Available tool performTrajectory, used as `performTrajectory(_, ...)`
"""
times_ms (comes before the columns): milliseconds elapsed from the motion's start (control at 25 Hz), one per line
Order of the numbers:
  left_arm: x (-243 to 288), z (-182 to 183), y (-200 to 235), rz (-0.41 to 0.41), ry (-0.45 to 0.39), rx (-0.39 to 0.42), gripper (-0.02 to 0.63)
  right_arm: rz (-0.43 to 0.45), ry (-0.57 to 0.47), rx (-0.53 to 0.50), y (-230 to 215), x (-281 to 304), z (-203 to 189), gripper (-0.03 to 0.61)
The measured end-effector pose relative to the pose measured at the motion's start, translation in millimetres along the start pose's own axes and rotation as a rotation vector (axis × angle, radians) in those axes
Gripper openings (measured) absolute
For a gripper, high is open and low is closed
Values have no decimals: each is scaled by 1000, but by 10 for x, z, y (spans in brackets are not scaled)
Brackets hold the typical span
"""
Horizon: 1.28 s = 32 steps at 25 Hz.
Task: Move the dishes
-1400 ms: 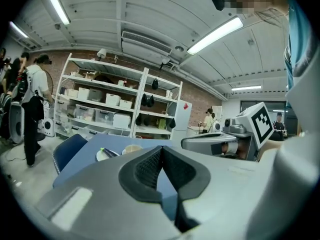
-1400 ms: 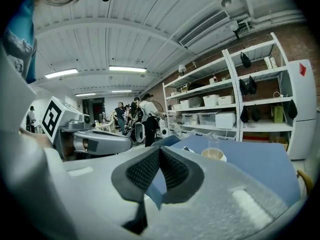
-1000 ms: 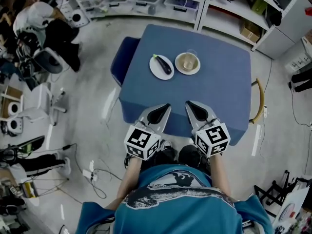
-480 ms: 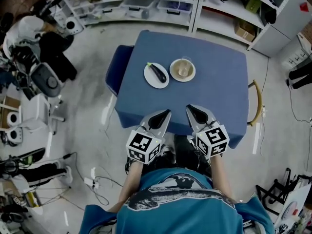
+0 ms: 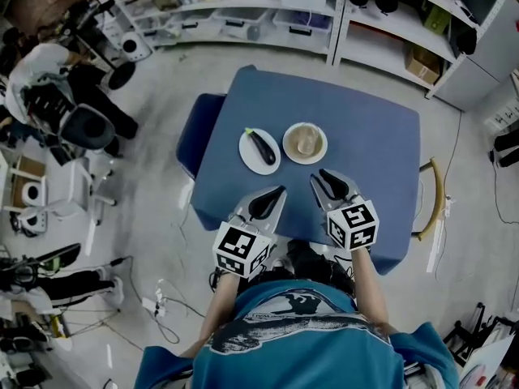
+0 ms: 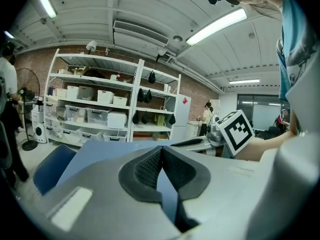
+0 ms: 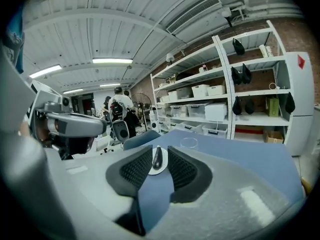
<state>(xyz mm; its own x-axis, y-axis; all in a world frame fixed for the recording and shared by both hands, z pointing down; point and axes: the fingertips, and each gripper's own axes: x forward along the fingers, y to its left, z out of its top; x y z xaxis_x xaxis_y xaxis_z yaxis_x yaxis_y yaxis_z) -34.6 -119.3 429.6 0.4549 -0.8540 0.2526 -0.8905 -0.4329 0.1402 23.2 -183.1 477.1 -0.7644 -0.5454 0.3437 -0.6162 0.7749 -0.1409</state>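
On the blue table [image 5: 373,136] a white plate [image 5: 250,154] carries a dark eggplant [image 5: 261,146]. To its right is a beige plate [image 5: 306,143] with a clear glass [image 7: 189,143] on it. Both grippers hover over the table's near part, short of the plates. My left gripper [image 5: 278,190] [image 6: 161,150] is shut and holds nothing. My right gripper [image 5: 323,174] [image 7: 159,150] is open; its jaws have just been opening, with nothing between them. In the right gripper view the eggplant [image 7: 157,158] and its plate [image 7: 158,170] show through the gap, farther off.
A blue chair [image 5: 193,128] stands at the table's left side and a wooden chair [image 5: 434,186] at its right. Shelving [image 5: 268,6] with bins lines the far wall. A person and equipment [image 5: 57,96] are at the far left; cables [image 5: 162,298] lie on the floor.
Both grippers have come forward over the table, closer to the two plates. The plates, eggplant and glass have not moved on the table.
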Motion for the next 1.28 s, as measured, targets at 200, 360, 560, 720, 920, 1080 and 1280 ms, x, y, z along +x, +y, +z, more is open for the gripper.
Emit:
performTrajectory(200, 194, 0, 130, 45, 25, -38, 15, 1, 79, -34, -405, 422, -92, 151)
performTrajectory(360, 214, -56, 225, 89, 48, -62, 17, -11, 159, -79, -653, 801, -241, 225)
performTrajectory(560, 299, -131, 304, 131, 74, -75, 17, 23, 211, -98, -790, 1192, -399, 275)
performTrajectory(720, 361, -226, 296, 155, 97, -95, 17, 40, 216, -83, -840, 1374, -486, 284)
performTrajectory(920, 391, -333, 314, 148, 129, -98, 17, 47, 213, -45, -855, 1595, -550, 284)
performTrajectory(1080, 353, -325, 365, 147, 125, -89, 17, 32, 209, -20, -849, 1669, -585, 281)
performTrajectory(1280, 243, -282, 493, 122, 136, -80, 17, -24, 204, -15, -788, 1623, -552, 284)
